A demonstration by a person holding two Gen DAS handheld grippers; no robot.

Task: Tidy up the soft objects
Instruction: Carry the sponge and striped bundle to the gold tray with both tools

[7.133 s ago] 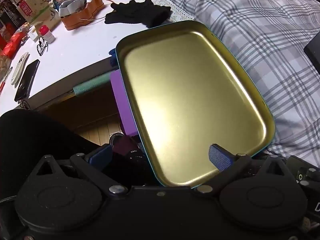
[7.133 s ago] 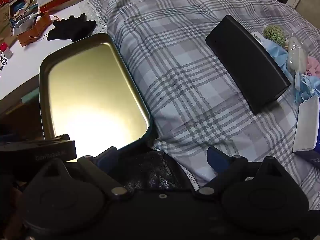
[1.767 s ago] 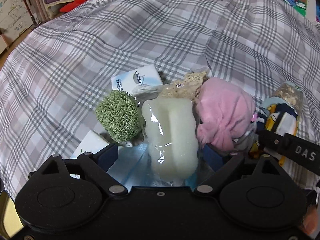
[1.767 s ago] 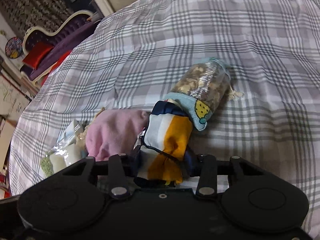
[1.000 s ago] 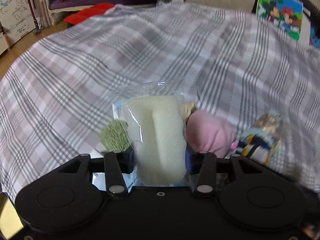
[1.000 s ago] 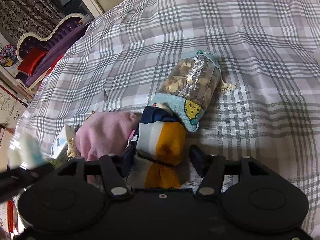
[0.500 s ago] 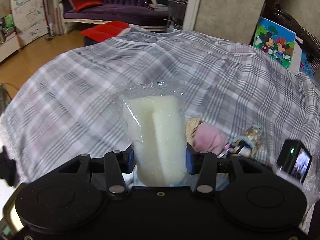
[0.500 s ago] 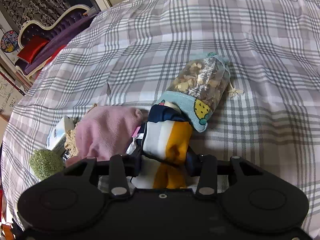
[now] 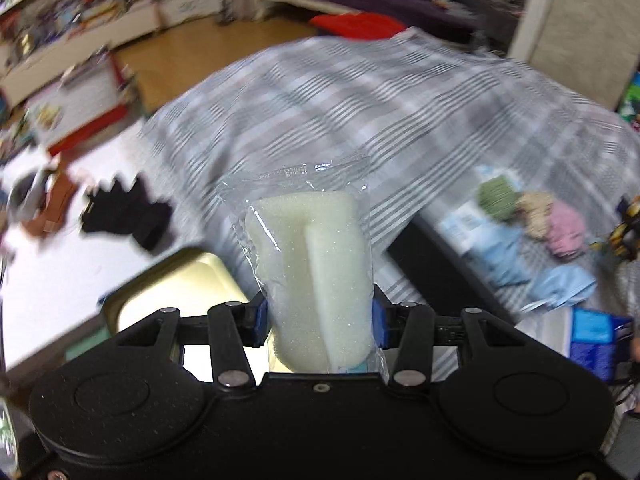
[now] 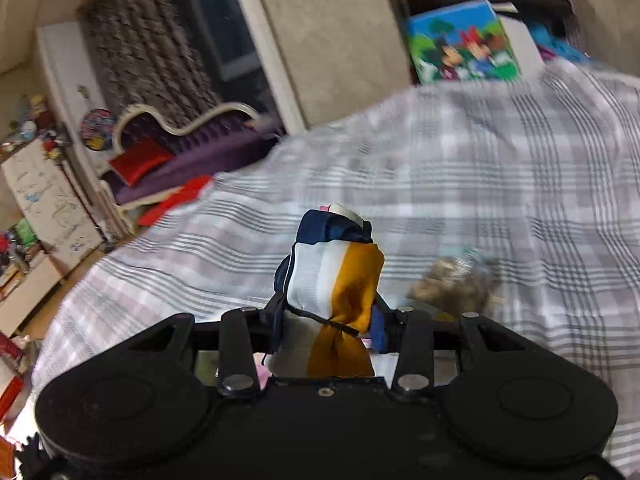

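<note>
Plaid bedding point(image 9: 360, 112) fills the background of both wrist views, with a gold tray point(image 9: 176, 284) showing at about eight o'clock of the left gripper point(image 9: 316, 316), whose jaws are closed narrowly on a wrapped sponge point(image 9: 312, 264) held upright between the blue pads. The sponge is judged light and springy, its clear film likely slippery, so it is best gripped low across the foam, as it is now. A tied cloth bundle point(image 10: 336, 276) is clamped in the right gripper point(image 10: 328, 320); it is judged soft and light, best taken at the cinched waist.
</note>
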